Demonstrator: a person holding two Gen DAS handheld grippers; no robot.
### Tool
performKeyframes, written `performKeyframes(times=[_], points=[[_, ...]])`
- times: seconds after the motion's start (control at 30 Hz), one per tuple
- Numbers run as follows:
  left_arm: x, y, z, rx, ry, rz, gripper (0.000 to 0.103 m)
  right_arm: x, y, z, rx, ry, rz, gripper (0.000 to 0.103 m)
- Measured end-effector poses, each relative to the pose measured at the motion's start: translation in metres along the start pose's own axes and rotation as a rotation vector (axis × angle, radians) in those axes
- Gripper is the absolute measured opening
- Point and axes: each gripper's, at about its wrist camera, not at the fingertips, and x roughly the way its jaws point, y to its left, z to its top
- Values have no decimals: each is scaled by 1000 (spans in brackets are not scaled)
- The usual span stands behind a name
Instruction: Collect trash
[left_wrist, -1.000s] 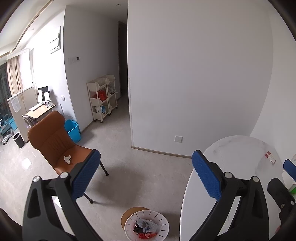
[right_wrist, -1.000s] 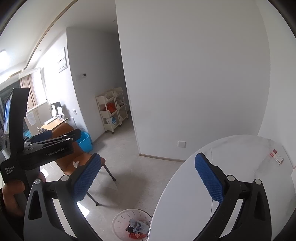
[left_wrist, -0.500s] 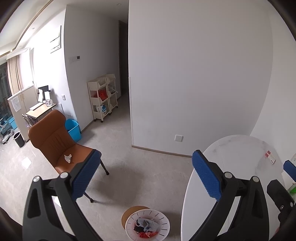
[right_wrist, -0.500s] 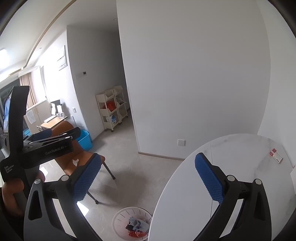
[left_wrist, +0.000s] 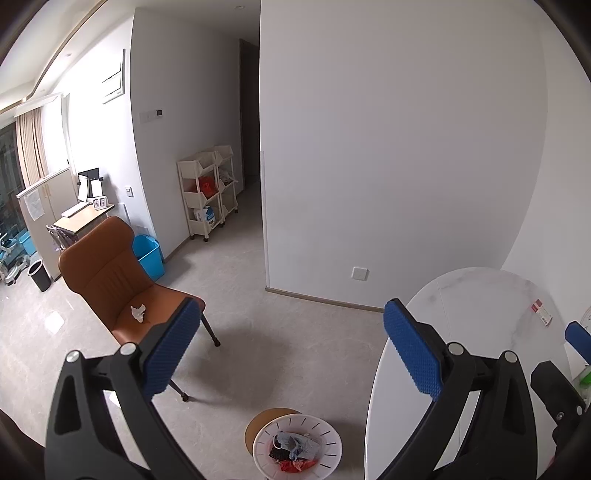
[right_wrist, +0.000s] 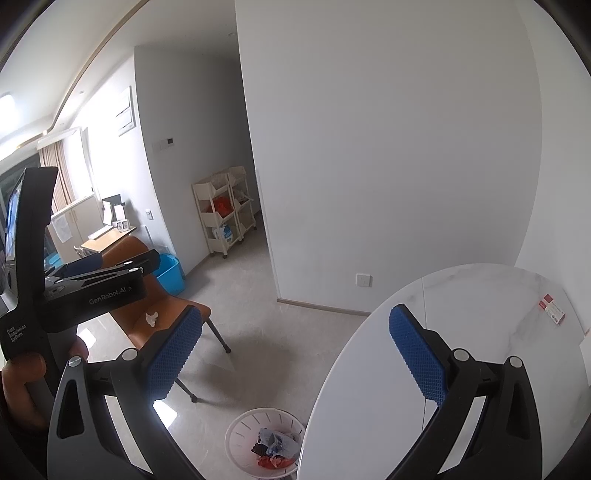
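A crumpled white tissue (left_wrist: 138, 313) lies on the seat of an orange chair (left_wrist: 110, 280); it also shows in the right wrist view (right_wrist: 151, 318). A white trash basket (left_wrist: 297, 448) with mixed trash inside stands on the floor beside the round white table (left_wrist: 476, 332); it also shows in the right wrist view (right_wrist: 264, 443). A small red and white packet (right_wrist: 552, 314) lies on the table's far side. My left gripper (left_wrist: 288, 350) is open and empty, held above the floor. My right gripper (right_wrist: 291, 350) is open and empty, above the table's edge.
A blue bin (left_wrist: 149, 256) stands behind the chair by the wall. A cream shelf cart (left_wrist: 208, 195) stands at the hallway mouth. A black bin (left_wrist: 40, 275) and a desk (left_wrist: 83, 218) are at the far left. A green item (left_wrist: 585, 378) lies at the table's right edge.
Both grippers have shifted slightly; the basket sits a touch further right in the left wrist view. Both stay open and empty.
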Motion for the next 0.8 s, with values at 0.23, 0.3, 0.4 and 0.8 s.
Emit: performKeyframes(times=[0.23, 0.3, 0.4, 0.8], points=[[1, 3, -1, -5, 4, 7, 95, 0, 2, -1, -2, 3, 0, 101], [1, 3, -1, -5, 5, 7, 95, 1, 4, -2, -3, 6, 0, 101], [1, 4, -2, -4, 5, 5, 95, 2, 5, -2, -4, 8, 1, 101], [4, 4, -6, -6, 7, 11, 95, 4, 6, -3, -2, 13, 0, 101]])
